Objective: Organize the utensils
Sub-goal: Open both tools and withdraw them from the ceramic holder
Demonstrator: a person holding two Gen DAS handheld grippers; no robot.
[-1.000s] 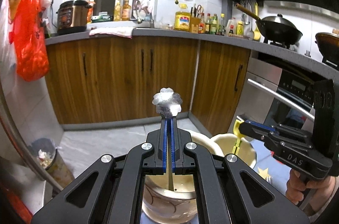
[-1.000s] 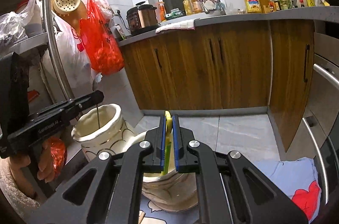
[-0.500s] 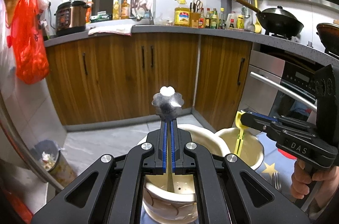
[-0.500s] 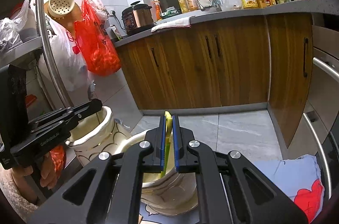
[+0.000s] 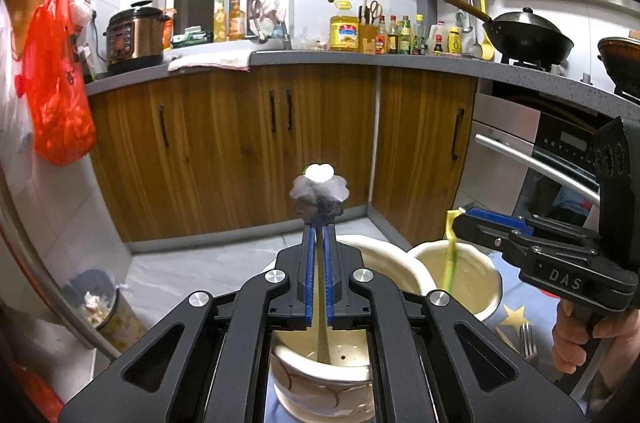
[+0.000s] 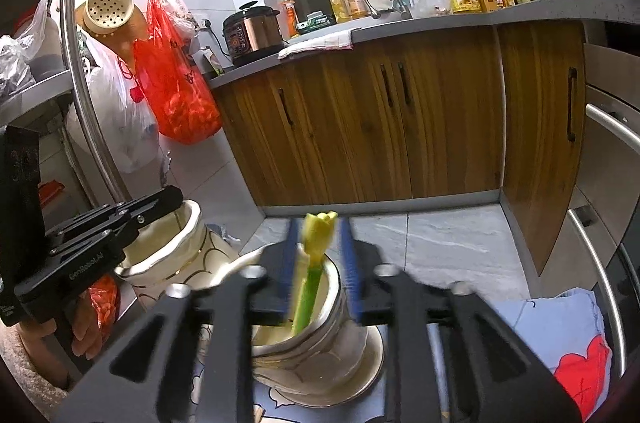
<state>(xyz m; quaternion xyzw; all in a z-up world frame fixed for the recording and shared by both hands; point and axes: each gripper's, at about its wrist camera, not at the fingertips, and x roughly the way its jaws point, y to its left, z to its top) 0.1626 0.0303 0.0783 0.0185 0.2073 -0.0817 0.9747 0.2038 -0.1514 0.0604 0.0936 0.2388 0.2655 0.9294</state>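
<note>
Left gripper [image 5: 319,263] sits at 6 o'clock in its own view, blue pads [image 5: 307,275] drawn narrow around the thin metal stem of a spoon [image 5: 319,192] with a flower-shaped top. Its jaws are just beginning to part; whether the pads still press on the stem I cannot tell for sure, but the stem stands upright between them. Spoon's lower end reaches down into a cream cup [image 5: 320,379] directly beneath the gripper, at 6 o'clock.

Right gripper [image 6: 320,263] is motion-blurred in its own view. Its jaws are opening, with clear gaps on both sides of a yellow-green utensil [image 6: 314,263]. The utensil is released: it leans slightly toward 11 o'clock, with its lower end inside a second cream cup [image 6: 320,355] at 6 o'clock.

From the left wrist view, the right gripper [image 5: 460,219] comes in from 3 o'clock, with the utensil [image 5: 451,255] hanging blurred into the second cup [image 5: 472,279]. That cup stands just beside the first, toward 3 o'clock of it. A fork [image 5: 529,339] lies on the patterned mat [image 5: 516,307] at 4 o'clock, near a hand [image 5: 580,339] on the right gripper's handle.

From the right wrist view, the left gripper [image 6: 176,199] enters from 9 o'clock over the first cup [image 6: 180,263].
</note>
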